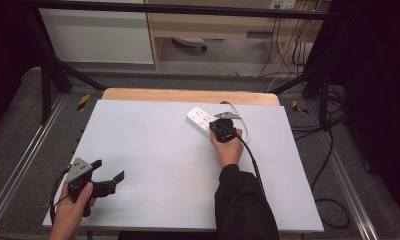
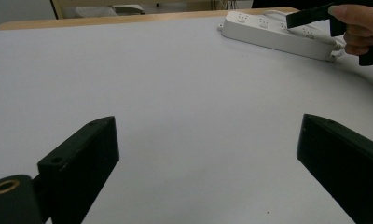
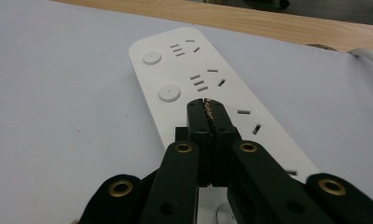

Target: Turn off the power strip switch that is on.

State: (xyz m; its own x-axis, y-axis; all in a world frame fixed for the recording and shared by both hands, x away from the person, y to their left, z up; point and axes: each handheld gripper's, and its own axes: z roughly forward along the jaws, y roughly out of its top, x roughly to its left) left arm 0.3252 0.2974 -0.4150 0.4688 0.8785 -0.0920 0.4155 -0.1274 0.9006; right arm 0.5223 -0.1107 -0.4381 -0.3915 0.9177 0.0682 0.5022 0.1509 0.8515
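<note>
Fingers (image 1: 111, 181) of the left gripper (image 1: 95, 181) stand wide apart with nothing between them, near the surface's (image 1: 153, 150) front left corner. At the right, the right gripper (image 3: 207, 107) has its fingers pressed together, empty, tips on or just over the top of the power strip (image 3: 194, 88) near the surface's far edge, right of the middle. One power strip, two grippers. It looks like stiff, smooth plastic, light but slippery, likely to slide on the surface. Best hold is across its narrow width, on the long sides. Its white cable (image 1: 233, 107) at the far end will drag.
</note>
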